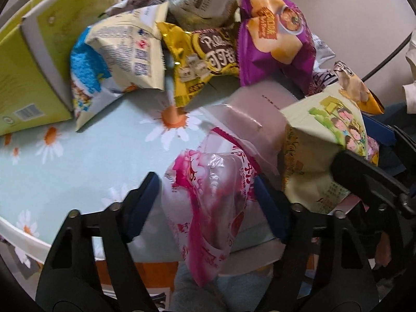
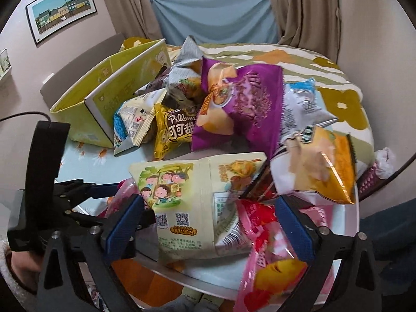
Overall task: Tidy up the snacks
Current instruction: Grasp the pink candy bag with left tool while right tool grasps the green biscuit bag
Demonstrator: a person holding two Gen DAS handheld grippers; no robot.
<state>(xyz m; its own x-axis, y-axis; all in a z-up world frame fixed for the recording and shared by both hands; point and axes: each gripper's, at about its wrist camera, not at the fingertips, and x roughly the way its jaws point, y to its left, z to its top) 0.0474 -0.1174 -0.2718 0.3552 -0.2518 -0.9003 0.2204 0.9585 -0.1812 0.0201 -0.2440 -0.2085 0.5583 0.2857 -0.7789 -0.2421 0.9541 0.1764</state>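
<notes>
My left gripper (image 1: 205,182) is shut on a pink snack packet (image 1: 208,208), a blue pad against each side; the packet's lower end hangs past the table's front edge. My right gripper (image 2: 209,201) stands open around a cream packet with cartoon children (image 2: 182,202), which lies on a red-pink packet (image 2: 262,236). The pads do not press it. That cream packet (image 1: 325,140) also shows in the left wrist view, with a black right finger (image 1: 364,176) across it. Behind lies a heap of snacks: purple packet (image 2: 241,109), yellow packet (image 2: 174,130), grey packet (image 2: 184,72).
An open yellow-green cardboard box (image 2: 104,91) stands at the back left of the daisy-print table (image 1: 78,161). An orange packet (image 2: 330,163) lies at the right. The table's white rim (image 1: 20,239) runs close in front. A bed with a flowered cover (image 2: 338,96) lies behind.
</notes>
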